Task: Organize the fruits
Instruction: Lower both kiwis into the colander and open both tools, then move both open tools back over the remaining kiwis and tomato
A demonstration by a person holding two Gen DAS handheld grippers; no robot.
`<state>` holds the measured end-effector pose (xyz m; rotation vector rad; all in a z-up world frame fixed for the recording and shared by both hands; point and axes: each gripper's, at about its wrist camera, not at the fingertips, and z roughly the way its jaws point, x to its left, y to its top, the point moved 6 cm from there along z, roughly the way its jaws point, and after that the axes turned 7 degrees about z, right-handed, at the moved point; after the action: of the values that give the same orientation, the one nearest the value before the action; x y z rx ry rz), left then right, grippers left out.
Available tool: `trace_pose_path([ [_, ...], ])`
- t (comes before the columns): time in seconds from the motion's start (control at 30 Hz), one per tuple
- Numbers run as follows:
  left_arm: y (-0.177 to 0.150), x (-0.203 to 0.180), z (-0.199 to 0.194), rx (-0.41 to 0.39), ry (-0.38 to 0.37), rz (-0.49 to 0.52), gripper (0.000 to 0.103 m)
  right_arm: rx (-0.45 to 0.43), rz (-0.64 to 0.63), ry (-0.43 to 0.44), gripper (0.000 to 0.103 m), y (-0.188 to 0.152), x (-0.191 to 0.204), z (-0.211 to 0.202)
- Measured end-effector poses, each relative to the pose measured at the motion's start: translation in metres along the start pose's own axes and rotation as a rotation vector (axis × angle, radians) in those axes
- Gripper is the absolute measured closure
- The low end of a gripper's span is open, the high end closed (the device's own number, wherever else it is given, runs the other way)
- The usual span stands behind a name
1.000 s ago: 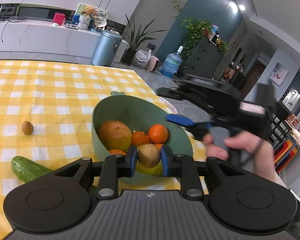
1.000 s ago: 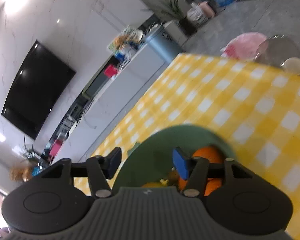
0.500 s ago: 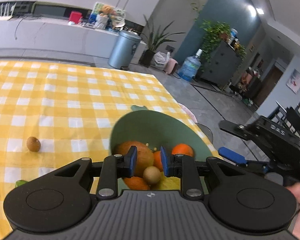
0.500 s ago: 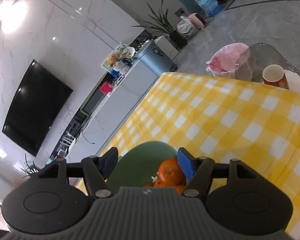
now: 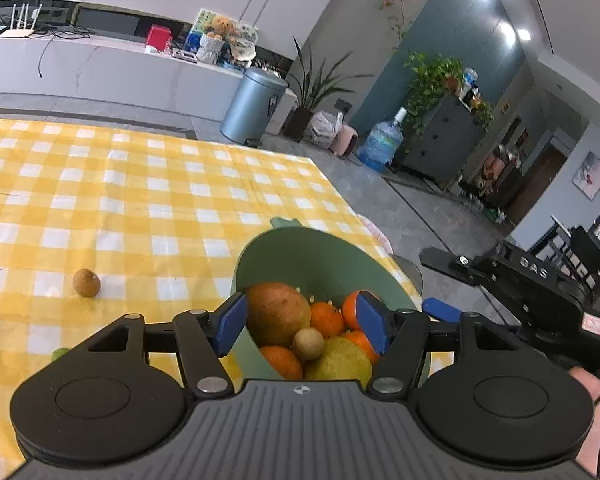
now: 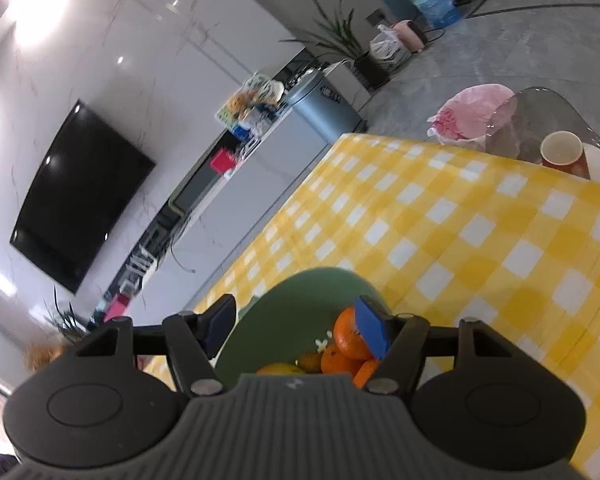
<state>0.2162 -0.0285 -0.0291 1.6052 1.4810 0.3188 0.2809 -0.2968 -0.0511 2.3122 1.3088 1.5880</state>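
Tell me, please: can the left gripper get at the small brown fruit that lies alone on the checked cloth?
Probably yes. The small brown fruit lies alone on bare cloth, left of the green bowl, and the left gripper is opening and holds nothing.

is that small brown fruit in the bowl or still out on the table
In. The small brown fruit rests on the other fruit inside the green bowl; a second small brown fruit lies out on the checked cloth.
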Motion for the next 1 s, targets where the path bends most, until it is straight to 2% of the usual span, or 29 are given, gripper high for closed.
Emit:
trace_pose_path([
  [0.13,-0.001,-0.005,-0.013,0.008,0.01,0.031,0.025,0.046,-0.049,-0.012,0.028,-0.008,0.008,0.007],
  [0.23,-0.002,-0.006,-0.022,0.019,0.027,0.038,0.024,0.056,-0.083,-0.012,0.011,-0.013,0.015,0.009],
  [0.3,-0.003,-0.006,-0.027,0.038,0.038,0.039,0.024,0.073,-0.122,-0.006,0.006,-0.018,0.022,0.01],
  [0.43,-0.006,-0.003,-0.037,0.067,0.068,0.038,0.024,0.103,-0.184,-0.017,0.007,-0.031,0.031,0.015],
  [0.47,-0.007,-0.002,-0.04,0.073,0.075,0.039,0.024,0.118,-0.198,-0.014,0.01,-0.035,0.033,0.017],
  [0.6,-0.013,0.008,-0.049,0.083,0.091,0.03,0.023,0.237,-0.254,-0.049,0.055,-0.052,0.041,0.03],
  [0.73,-0.02,0.016,-0.048,0.106,0.096,0.035,0.023,0.298,-0.291,-0.07,0.078,-0.064,0.048,0.04],
  [0.9,-0.026,0.024,-0.042,0.126,0.115,0.032,0.023,0.331,-0.274,-0.158,0.083,-0.065,0.048,0.052],
  [1.0,-0.028,0.026,-0.039,0.132,0.109,0.045,0.023,0.328,-0.381,-0.246,0.083,-0.069,0.053,0.057],
])
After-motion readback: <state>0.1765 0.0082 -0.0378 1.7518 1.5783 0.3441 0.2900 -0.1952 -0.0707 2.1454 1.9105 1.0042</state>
